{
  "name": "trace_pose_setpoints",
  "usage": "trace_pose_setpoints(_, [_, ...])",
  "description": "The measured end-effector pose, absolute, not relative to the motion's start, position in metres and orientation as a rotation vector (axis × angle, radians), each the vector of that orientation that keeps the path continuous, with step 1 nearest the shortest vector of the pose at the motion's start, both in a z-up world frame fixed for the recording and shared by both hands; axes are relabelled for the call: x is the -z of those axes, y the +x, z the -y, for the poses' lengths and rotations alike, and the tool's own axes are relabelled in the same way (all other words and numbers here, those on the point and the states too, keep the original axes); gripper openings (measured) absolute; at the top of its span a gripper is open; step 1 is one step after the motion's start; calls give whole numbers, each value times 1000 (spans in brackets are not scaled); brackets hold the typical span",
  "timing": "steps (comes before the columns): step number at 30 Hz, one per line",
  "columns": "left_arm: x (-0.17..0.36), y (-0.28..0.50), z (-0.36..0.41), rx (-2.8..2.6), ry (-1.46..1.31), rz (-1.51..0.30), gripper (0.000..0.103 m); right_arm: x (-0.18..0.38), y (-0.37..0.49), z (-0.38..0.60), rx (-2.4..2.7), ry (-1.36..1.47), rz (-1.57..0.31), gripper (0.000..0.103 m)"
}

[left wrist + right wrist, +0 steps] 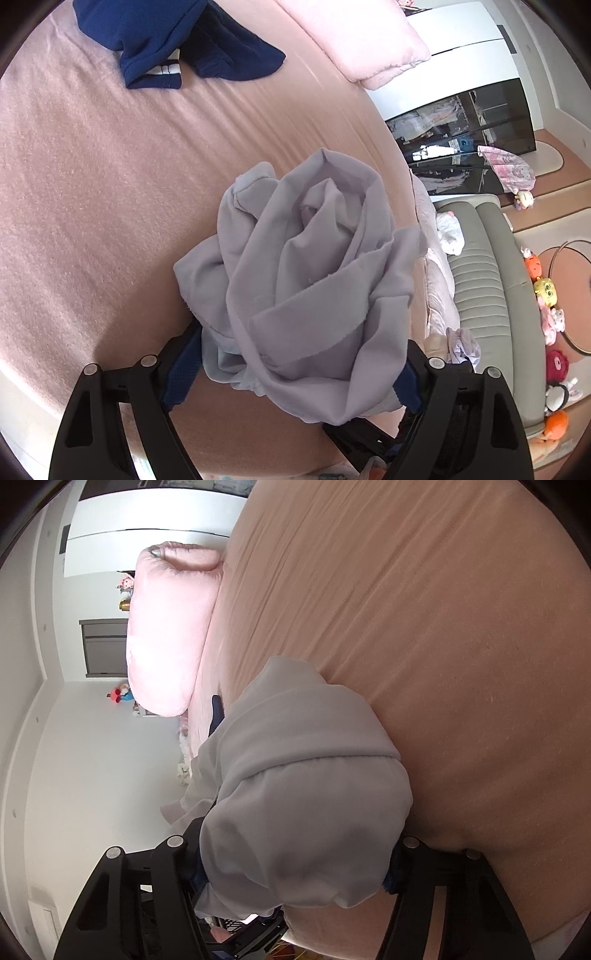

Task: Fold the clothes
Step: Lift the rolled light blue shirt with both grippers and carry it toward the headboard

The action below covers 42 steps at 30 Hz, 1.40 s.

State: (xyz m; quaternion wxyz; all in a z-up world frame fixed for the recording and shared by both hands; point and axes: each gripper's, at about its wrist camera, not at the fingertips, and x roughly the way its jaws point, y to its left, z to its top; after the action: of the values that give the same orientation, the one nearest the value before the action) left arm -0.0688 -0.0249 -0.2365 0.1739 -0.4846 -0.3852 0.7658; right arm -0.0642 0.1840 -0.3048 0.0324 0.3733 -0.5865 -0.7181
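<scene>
A crumpled lavender-grey garment (306,266) lies bunched on the pink bed sheet (92,184) near the bed's edge. It fills the gap between the wide-apart fingers of my left gripper (299,354), which is open, and the cloth covers the fingertips. In the right wrist view the same pale grey cloth (295,794), with a ribbed band, bulges between the spread fingers of my right gripper (295,853), also open. That bundle sits at the edge of the bed sheet (443,627) and partly hangs off it. A navy garment (177,37) lies in a heap farther up the bed.
A pink pillow (369,44) (166,627) rests at the head of the bed. Beside the bed stand a grey padded bench (487,280) with plush toys (546,291) and a dark glass cabinet (472,133). A wide stretch of sheet lies left of the garment.
</scene>
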Motion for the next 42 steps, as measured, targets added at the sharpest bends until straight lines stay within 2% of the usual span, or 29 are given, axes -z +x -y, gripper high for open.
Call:
trace_pose_setpoints(2, [239,-66,26,-2166,-1349,1127,71,298,-65,-186,2276,1148,1719,60])
trace_pose_setpoints(4, [241,-65,28,-2152,-1327,1146,68,290,-68,-185,2357,1141,1602,58])
trace_pose_setpoints(11, [245,-60,33,-2095,-1257,1209,64,287,-82,-190,2357,1108,1553,56])
trace_pose_setpoints(16, [237,-56,32,-2004,-1210,1288,64,259,-77,-192,2450,1075,1432,54])
trace_pose_setpoints(21, [193,-57,12,-2058,-1148,1153,64,235,-68,-210,2430,980,1455,54])
trace_pose_setpoints(27, [134,-77,-43,-2079,-1094,953,64,209,-45,-259,2305,847,1655,54])
trace_pose_setpoints(30, [109,-83,-78,-2074,-1060,859,64,185,-36,-280,2339,789,1672,54])
trace_pose_setpoints(42, [53,-93,-185,-1884,-924,692,64,105,53,-389,2546,435,1647,54])
